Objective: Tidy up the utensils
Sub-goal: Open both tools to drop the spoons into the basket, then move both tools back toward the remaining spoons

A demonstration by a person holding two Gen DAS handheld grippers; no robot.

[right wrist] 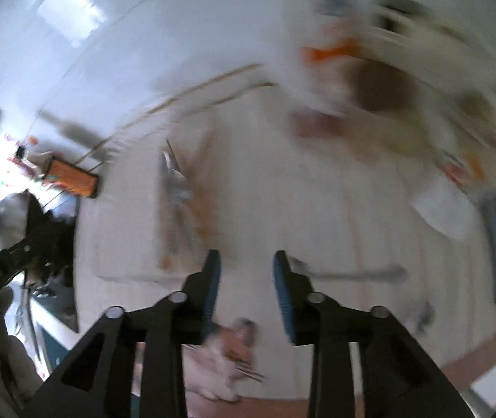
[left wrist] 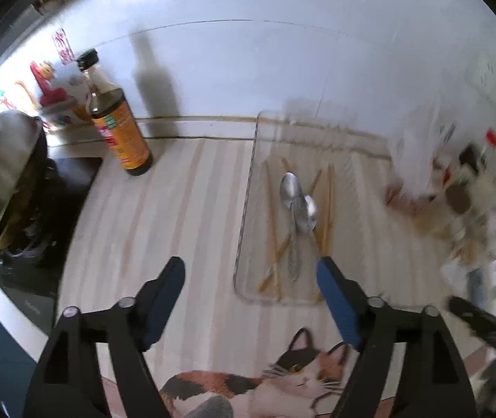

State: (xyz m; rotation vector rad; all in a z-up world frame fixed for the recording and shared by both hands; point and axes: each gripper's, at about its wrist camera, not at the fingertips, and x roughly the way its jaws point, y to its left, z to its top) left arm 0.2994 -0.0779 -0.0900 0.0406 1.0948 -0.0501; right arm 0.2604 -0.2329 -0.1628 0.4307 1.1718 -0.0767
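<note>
Your left tongs (left wrist: 249, 271) are spread wide with nothing between the blue pads, hanging over the striped cloth that covers the desk (left wrist: 185, 209). Just ahead of them sits the clear tray (left wrist: 248, 188), and that's where your utensils are: two metal spoons (left wrist: 298, 202) lying side by side with bowls toward the wall, on top of a loose scatter of wooden chopsticks (left wrist: 328, 205) crossing each other. The right-hand pad is over the tray's near right corner, though whether it touches anything there I can't tell.

Off to the left there's a dark sauce bottle (left wrist: 121, 129) with an orange label standing upright on the desk by the wall, well apart from the tray. A steel pot lid (left wrist: 0, 160) sits at the far left edge. The cat picture (left wrist: 283, 379) on the cloth is right under your tongs.

Your right tongs (right wrist: 246, 256) are partly spread, gap clearly visible, nothing pinched. That view is really smeared, but you can make out the tray (right wrist: 133, 271) with the utensils to the left of the tongs. The stuff at the back right of the desk is too blurry to name.
</note>
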